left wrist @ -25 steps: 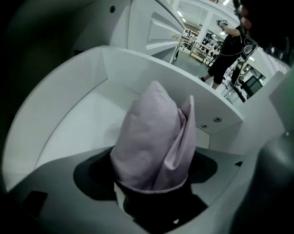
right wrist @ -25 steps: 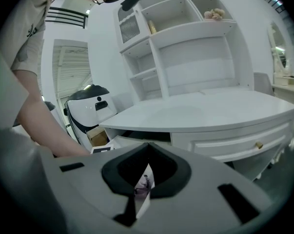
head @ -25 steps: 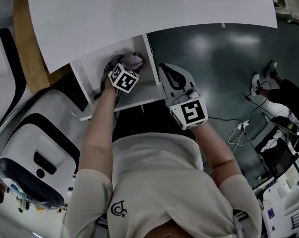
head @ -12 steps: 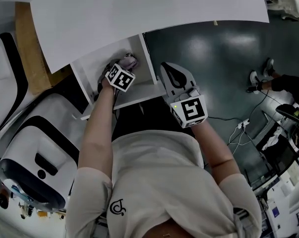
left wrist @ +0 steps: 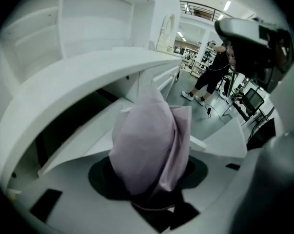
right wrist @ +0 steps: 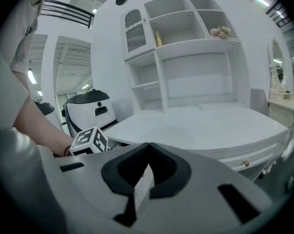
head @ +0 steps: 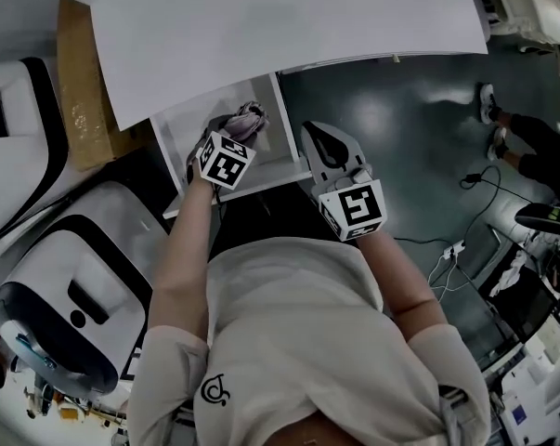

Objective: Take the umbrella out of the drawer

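The folded lilac umbrella (head: 246, 117) hangs above the open white drawer (head: 188, 126), and my left gripper (head: 227, 130) is shut on it. In the left gripper view the umbrella (left wrist: 147, 150) fills the space between the dark jaw pads and stands clear of the drawer's floor (left wrist: 88, 145). My right gripper (head: 315, 137) hovers by the drawer's front right corner. Its jaws meet at the tips (right wrist: 147, 145) with nothing held, and only a white edge shows through the gap behind them.
The white desk top (head: 289, 17) overhangs the drawer. A white and black machine (head: 66, 277) stands at the left, with a brown board (head: 80, 91) behind it. On the dark floor at the right are cables (head: 451, 249) and a person's legs (head: 526, 147).
My left gripper has closed on the umbrella and lifted it up out of the drawer. The right gripper has risen a little beside the drawer.
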`<act>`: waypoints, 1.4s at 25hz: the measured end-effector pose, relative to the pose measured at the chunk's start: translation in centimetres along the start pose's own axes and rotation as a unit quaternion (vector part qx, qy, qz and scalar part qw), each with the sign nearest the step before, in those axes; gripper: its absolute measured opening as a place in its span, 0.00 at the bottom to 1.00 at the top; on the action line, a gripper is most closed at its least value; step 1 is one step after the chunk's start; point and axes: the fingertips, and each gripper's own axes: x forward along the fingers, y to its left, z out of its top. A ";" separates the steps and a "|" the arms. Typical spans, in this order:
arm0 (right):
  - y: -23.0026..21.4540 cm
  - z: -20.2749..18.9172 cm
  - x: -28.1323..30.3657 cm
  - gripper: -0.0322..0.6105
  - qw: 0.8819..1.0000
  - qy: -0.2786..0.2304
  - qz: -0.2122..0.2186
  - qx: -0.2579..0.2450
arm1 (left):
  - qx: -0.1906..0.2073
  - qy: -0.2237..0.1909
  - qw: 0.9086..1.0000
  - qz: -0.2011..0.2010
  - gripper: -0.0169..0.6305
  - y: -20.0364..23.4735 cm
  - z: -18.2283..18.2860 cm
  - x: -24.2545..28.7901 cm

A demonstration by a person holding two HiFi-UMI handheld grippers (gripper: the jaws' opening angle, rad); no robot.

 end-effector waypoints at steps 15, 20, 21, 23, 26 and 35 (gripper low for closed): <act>5.1 10.4 -1.5 0.06 0.995 -0.087 0.019 -0.053 | -0.002 -0.245 0.965 0.087 0.38 1.0 10.0 -20.1; 7.5 13.7 -2.6 0.06 0.991 -0.119 0.034 -0.060 | -0.009 -0.324 0.938 0.125 0.38 1.5 11.6 -27.9; 7.9 14.2 -2.8 0.06 0.990 -0.124 0.037 -0.059 | -0.008 -0.338 0.932 0.131 0.38 1.5 11.8 -29.3; 8.8 15.0 -3.2 0.06 0.989 -0.133 0.040 -0.058 | -0.007 -0.364 0.921 0.139 0.38 1.3 12.0 -32.0; 10.1 16.2 -3.5 0.06 0.986 -0.143 0.044 -0.067 | -0.015 -0.398 0.905 0.148 0.38 1.4 11.5 -35.6; 12.7 20.2 -4.2 0.06 0.980 -0.179 0.037 -0.077 | -0.067 -0.514 0.841 0.152 0.38 3.5 9.2 -44.4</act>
